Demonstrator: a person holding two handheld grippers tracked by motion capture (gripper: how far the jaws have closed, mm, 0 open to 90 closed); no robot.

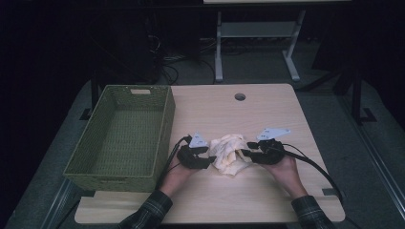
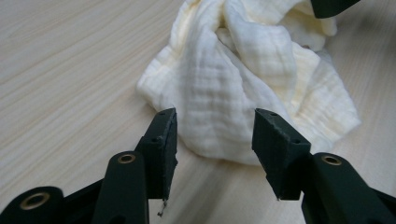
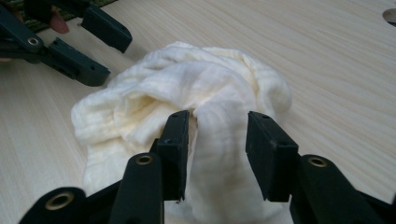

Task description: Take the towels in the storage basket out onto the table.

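A crumpled cream muslin cloth [image 1: 229,155] lies in a heap on the light wooden table [image 1: 267,109], between my two grippers. My left gripper [image 1: 210,156] sits at the cloth's left side. In the left gripper view the left gripper [image 2: 215,121] is open, its tips just short of the cloth [image 2: 243,79], with no pad pressing on it. My right gripper [image 1: 247,149] reaches in from the right. In the right gripper view the right gripper [image 3: 217,121] straddles a raised fold of the cloth [image 3: 205,88]; one pad touches it and nothing is visibly squeezed. The left gripper [image 3: 116,59] shows beyond the heap.
A green woven basket [image 1: 162,138] stands with nothing in it on the table's left side, close to my left hand. A round cable hole [image 1: 239,97] is near the far edge. A desk frame and cables stand on the dark floor behind the table.
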